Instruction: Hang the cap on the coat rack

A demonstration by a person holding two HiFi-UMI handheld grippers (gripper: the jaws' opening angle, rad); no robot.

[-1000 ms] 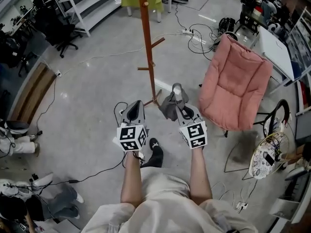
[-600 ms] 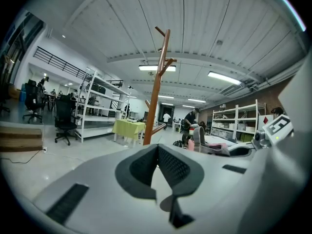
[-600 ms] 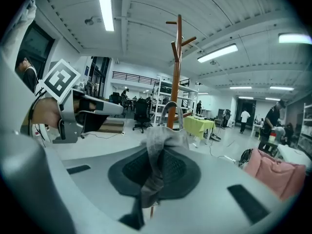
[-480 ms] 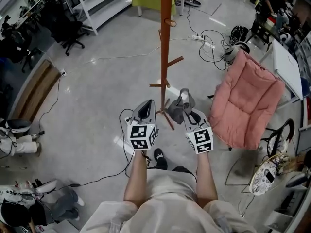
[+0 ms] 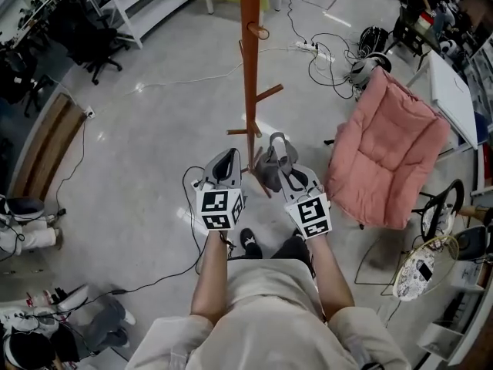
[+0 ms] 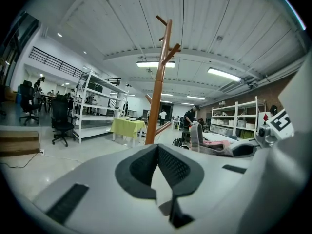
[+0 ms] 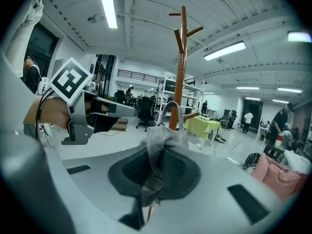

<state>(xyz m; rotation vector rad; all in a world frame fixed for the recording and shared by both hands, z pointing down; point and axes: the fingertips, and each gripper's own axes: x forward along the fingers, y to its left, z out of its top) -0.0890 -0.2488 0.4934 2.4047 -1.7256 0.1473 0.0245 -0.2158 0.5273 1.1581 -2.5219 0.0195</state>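
Cap (image 5: 268, 169) is pinched in the right gripper (image 5: 282, 159). Its fingers (image 7: 183, 172) are nearly closed on a fold of the grey fabric, with the strap loop sticking up. It sits just beside the coat rack (image 5: 250, 75) pole, close to the lowest pegs. The left gripper (image 5: 228, 159) is on the pole's other side, fingers together with nothing in them. There's a pink chair (image 5: 385, 149) off to the right, cables (image 5: 323, 56) past the rack, and bare floor (image 5: 139, 153) to the left.
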